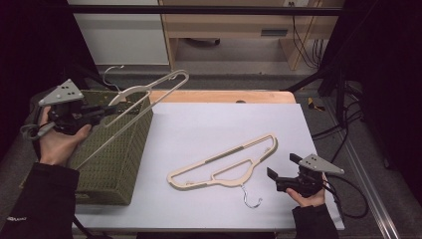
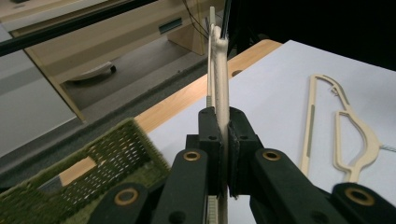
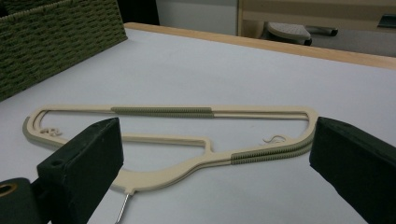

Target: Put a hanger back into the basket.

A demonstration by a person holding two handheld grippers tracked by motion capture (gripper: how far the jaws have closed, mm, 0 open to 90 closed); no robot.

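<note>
One cream plastic clothes hanger with a metal hook [image 1: 144, 94] is clamped between the shut fingers [image 2: 211, 140] of the left gripper [image 1: 107, 109] and held aloft, tilted, over the far rim of the olive-green woven basket [image 1: 117, 159] at the left of the counter [image 1: 209, 124]; it is judged not yet dropped in; a second cream hanger [image 1: 224, 167] is left lying flat on the white sheet, near centre; the right gripper [image 1: 278, 174] is held beside it at the near right, its fingers [image 3: 84, 163] spread wide and holding nothing; nothing is seen between hanger and basket; a wooden desk [image 1: 239, 25] stands beyond.
</note>
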